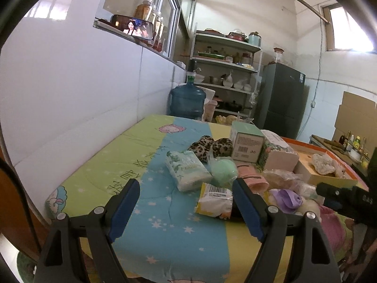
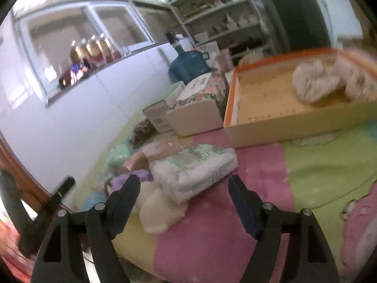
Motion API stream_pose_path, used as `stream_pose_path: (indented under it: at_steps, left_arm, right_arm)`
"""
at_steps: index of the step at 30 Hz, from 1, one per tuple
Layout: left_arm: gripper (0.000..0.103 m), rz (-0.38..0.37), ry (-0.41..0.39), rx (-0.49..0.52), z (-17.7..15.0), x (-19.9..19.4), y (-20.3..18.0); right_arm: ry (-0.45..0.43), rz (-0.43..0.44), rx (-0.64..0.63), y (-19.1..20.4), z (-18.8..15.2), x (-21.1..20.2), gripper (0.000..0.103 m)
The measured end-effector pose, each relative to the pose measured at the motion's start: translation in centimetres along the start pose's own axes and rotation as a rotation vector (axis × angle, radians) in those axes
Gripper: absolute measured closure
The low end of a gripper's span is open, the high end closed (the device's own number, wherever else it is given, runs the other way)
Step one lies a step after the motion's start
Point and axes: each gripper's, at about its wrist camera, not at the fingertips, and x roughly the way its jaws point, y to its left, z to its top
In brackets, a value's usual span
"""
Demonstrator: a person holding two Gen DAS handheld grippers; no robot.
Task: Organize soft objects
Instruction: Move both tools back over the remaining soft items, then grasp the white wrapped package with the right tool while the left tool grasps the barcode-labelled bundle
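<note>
Left gripper: jaws held wide apart, nothing between the pads; a small white bar-coded packet lies just ahead, near the right finger.
Right gripper: jaws wide apart, empty; view is motion-blurred.
Surface: table covered by a striped cartoon quilt.
Soft pile: clustered mid-table; white tissue pack, green pouf in film, leopard-print piece, pink cloth, purple item are seen, mostly touching.
Nearest to right gripper: a wrapped tissue pack, just ahead between the finger lines, resting partly on a cream fluffy item.
Bin: orange-rimmed shallow box at the right of the pile; two white crumpled soft pieces are already inside.
Stiff items: green-white carton and floral tissue box stand beside the bin.
Handling, judged: the tissue pack is taken as light and squashy, with slick film that may slide; it is best pinched across the short width at the middle, pads on the flat faces.
Risk, judged: the fluffy item below may be dragged along.
Progress, judged: early; most soft things are not yet binned.
</note>
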Motion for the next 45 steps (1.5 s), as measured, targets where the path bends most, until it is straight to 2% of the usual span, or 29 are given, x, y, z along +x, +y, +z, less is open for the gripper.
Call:
stream_pose_path:
  at_steps: [7,13,14,15,16,18,26,31,37,42,45]
  left_arm:
    - [0.023,0.008,0.007,-0.004,-0.1,0.3,0.1]
    - [0.023,0.005,0.015,-0.002,-0.2,0.6,0.2]
    - [0.023,0.001,0.016,-0.001,-0.2,0.7,0.1]
    - [0.023,-0.001,0.017,0.000,-0.2,0.7,0.1]
    - [0.023,-0.007,0.018,0.003,-0.2,0.7,0.0]
    - [0.023,-0.022,0.016,0.008,-0.2,0.7,-0.2]
    - [0.023,-0.089,0.030,0.023,-0.2,1.1,-1.6]
    - [0.023,-0.134,0.075,0.021,-0.9,2.2,-2.2]
    - [0.023,-0.129,0.147,-0.022,-1.7,4.8,-1.5]
    - [0.022,-0.249,0.188,-0.113,-1.9,6.5,-1.1]
    - [0.021,-0.268,0.197,-0.105,-1.8,7.2,-2.0]
  right_arm:
    - [0.045,-0.045,0.054,0.4,1.4,2.8,0.023]
    - [0.041,-0.142,-0.012,1.6,1.8,4.5,0.023]
    - [0.037,-0.158,-0.028,1.8,1.8,4.5,0.032]
    - [0.034,-0.167,-0.031,1.7,1.8,4.5,0.049]
    - [0.027,-0.161,-0.025,1.6,1.8,4.5,0.050]
    - [0.010,-0.140,-0.015,1.3,1.8,4.1,0.058]
    - [-0.117,-0.081,-0.078,2.4,1.3,0.7,0.060]
    - [-0.218,-0.062,-0.142,3.7,0.9,-2.1,0.060]
    - [-0.212,-0.034,-0.166,4.2,0.3,-2.8,0.060]
    - [-0.202,-0.017,-0.161,4.0,0.1,-2.6,0.059]
    - [-0.200,-0.007,-0.155,3.9,0.0,-2.6,0.059]
